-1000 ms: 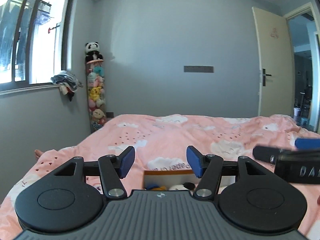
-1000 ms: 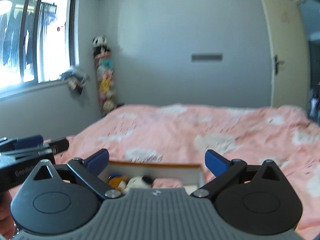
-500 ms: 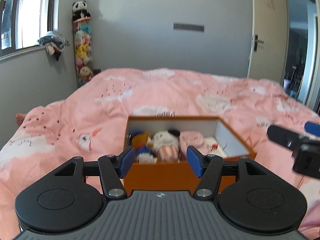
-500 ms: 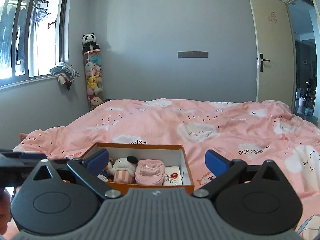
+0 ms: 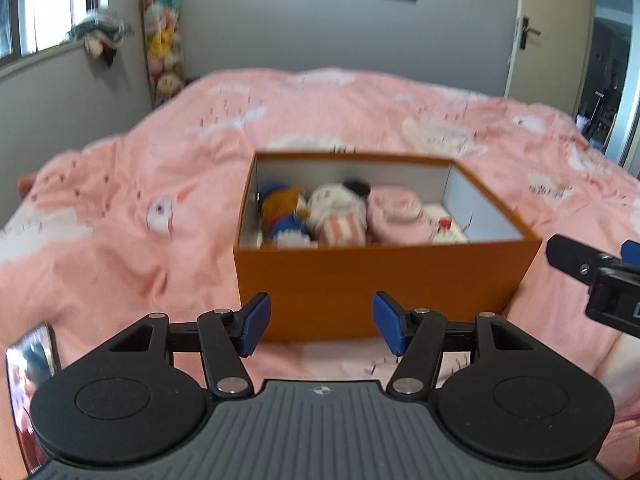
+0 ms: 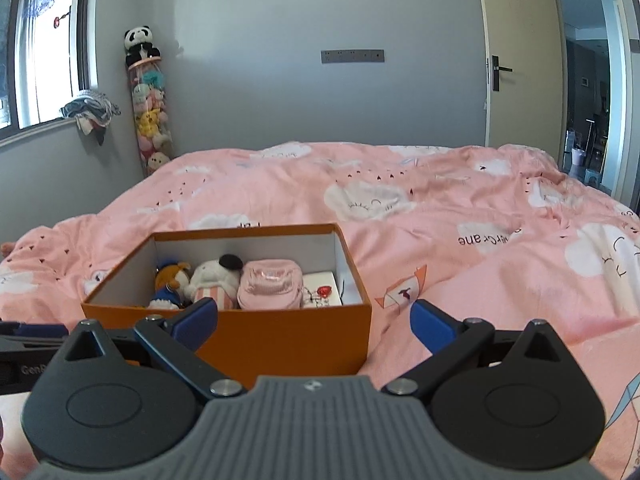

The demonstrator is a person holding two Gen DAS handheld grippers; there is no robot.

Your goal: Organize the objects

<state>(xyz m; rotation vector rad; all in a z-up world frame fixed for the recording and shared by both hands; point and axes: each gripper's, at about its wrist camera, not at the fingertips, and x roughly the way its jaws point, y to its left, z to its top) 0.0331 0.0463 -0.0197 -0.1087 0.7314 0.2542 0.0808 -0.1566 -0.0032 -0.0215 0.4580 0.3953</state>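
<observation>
**Orange box on the pink duvet, both grippers empty**

The pink cloud-print duvet [image 6: 460, 216] carries the orange box [image 6: 280, 332]. Behind the box stands a tube of plush toys [image 6: 150, 112] topped by a panda. Inside the box lie a bear plush [image 6: 170, 280], a white plush [image 6: 212, 276], a pink pouch [image 6: 270, 284] and a small white box [image 6: 320, 282]. Left gripper [image 5: 320, 326] and right gripper [image 6: 314, 322] hover before the box, jaws apart.
</observation>
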